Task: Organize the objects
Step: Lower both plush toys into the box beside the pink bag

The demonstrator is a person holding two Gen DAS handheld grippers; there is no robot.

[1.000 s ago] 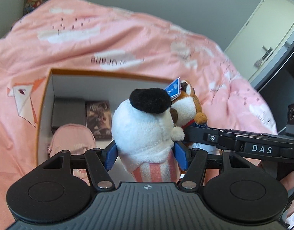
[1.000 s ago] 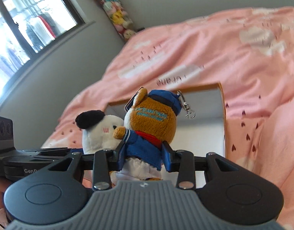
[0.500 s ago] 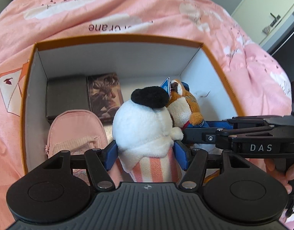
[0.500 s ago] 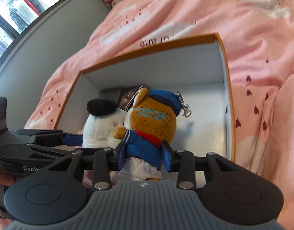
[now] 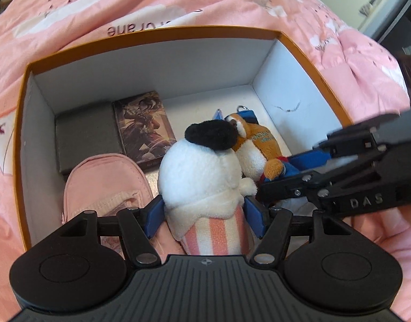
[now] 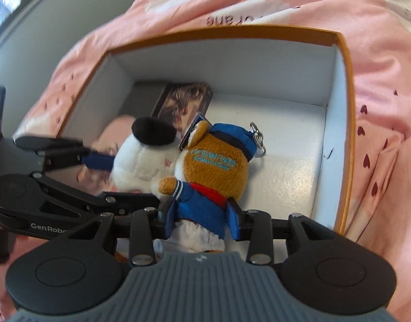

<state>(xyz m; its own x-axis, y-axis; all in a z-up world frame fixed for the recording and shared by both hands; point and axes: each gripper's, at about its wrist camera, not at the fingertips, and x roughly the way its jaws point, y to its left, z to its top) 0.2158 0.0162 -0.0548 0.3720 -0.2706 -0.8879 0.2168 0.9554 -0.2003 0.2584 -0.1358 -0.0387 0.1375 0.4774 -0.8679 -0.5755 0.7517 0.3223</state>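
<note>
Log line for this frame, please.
left gripper: jaws just opening around white plush | right gripper: shut on brown plush | both over orange box

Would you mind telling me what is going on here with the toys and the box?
A person is packing soft toys into an orange box on a pink bedspread. The left gripper, jaws just widened, has a white plush between them; the right gripper grips a brown bear. A pink pouch already lies inside.
</note>
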